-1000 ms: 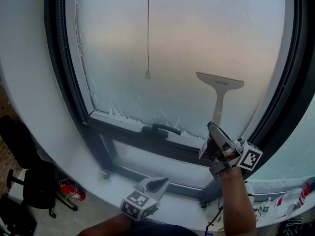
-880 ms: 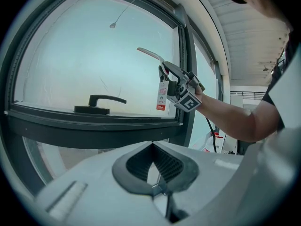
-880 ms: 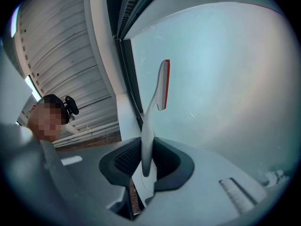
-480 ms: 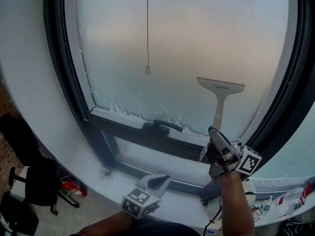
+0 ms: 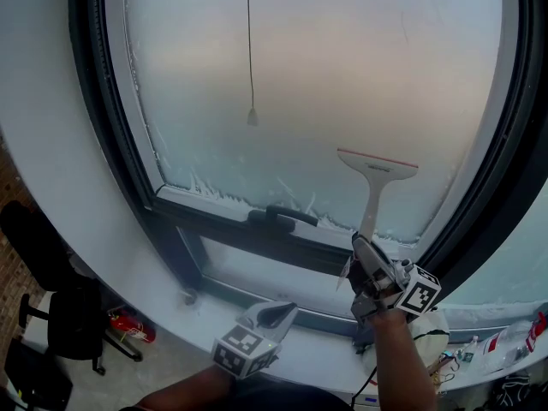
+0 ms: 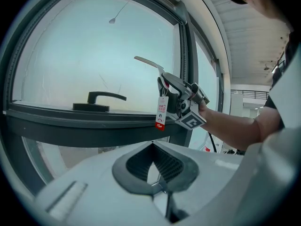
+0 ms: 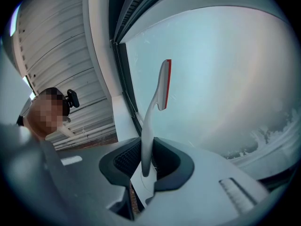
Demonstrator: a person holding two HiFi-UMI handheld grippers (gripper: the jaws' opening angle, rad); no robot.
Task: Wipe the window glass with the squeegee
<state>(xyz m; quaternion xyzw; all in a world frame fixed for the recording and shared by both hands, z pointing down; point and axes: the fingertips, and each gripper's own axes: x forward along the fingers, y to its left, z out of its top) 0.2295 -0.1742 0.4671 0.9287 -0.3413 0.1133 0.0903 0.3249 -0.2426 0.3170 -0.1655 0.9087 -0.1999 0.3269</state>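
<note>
A white squeegee [image 5: 374, 188] with a red-edged blade [image 5: 378, 163] rests against the lower right of the frosted window glass [image 5: 325, 75]. My right gripper [image 5: 368, 268] is shut on its handle, below the glass at the frame. In the right gripper view the handle [image 7: 146, 140] rises from between the pads to the blade [image 7: 165, 84], which lies on the pane. My left gripper [image 5: 267, 318] hangs low by the sill, shut with nothing in it. The left gripper view shows its pads [image 6: 141, 166] together, and beyond them the right gripper [image 6: 184, 100] holding the squeegee [image 6: 149, 63].
A black window handle [image 5: 279, 217] sits on the dark lower frame [image 5: 214, 229]. A blind cord [image 5: 251, 114] hangs in front of the glass. White residue [image 5: 214, 197] lines the pane's bottom edge. Bottles and cables [image 5: 514, 341] lie on the sill at right. A chair [image 5: 60, 332] stands below left.
The right gripper has drawn the squeegee down the glass and slightly left. The left gripper has stayed where it was.
</note>
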